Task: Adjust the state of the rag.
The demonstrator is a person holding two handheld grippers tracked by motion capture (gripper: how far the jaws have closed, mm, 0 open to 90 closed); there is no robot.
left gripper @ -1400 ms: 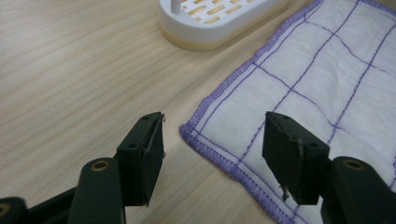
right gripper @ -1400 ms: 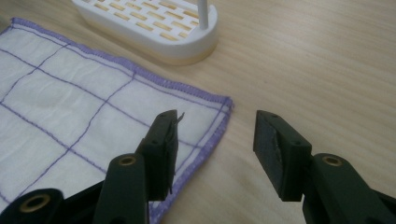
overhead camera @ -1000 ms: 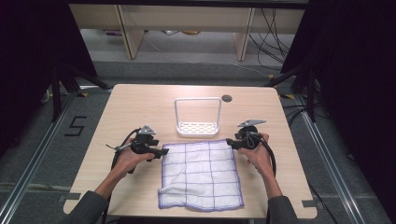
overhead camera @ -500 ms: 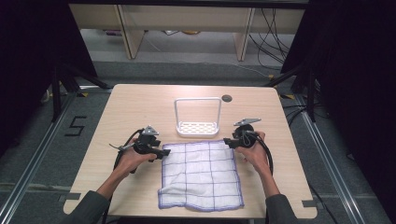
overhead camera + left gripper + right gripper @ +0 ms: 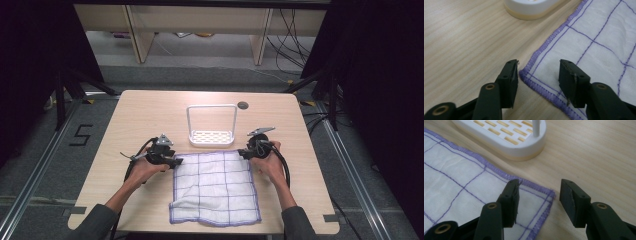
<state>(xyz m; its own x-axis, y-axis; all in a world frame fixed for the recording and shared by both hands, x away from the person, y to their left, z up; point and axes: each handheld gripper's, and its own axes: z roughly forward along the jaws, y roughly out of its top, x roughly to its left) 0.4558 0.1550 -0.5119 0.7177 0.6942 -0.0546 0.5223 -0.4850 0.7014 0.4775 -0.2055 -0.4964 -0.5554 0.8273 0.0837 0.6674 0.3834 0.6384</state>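
A white cloth (image 5: 215,187) with a purple grid and purple hem lies flat on the wooden table (image 5: 150,115), its near left edge rumpled. At the cloth's far left corner my left gripper (image 5: 177,161) is held low. In the left gripper view that gripper (image 5: 539,75) has its jaws on either side of the corner of the cloth (image 5: 599,37); they have just been closing, and the pads stand apart from the fabric. My right gripper (image 5: 242,153) is at the far right corner. There it (image 5: 539,195) is open, straddling the hem of the cloth (image 5: 454,182).
A white slotted rack (image 5: 212,136) with a tall wire hoop stands just beyond the cloth, close ahead of both grippers (image 5: 531,7) (image 5: 506,137). A dark round cable hole (image 5: 243,105) sits behind it. Bare wood lies to the left and right.
Both hands have hardly moved from the cloth's far corners. The cloth lies as before.
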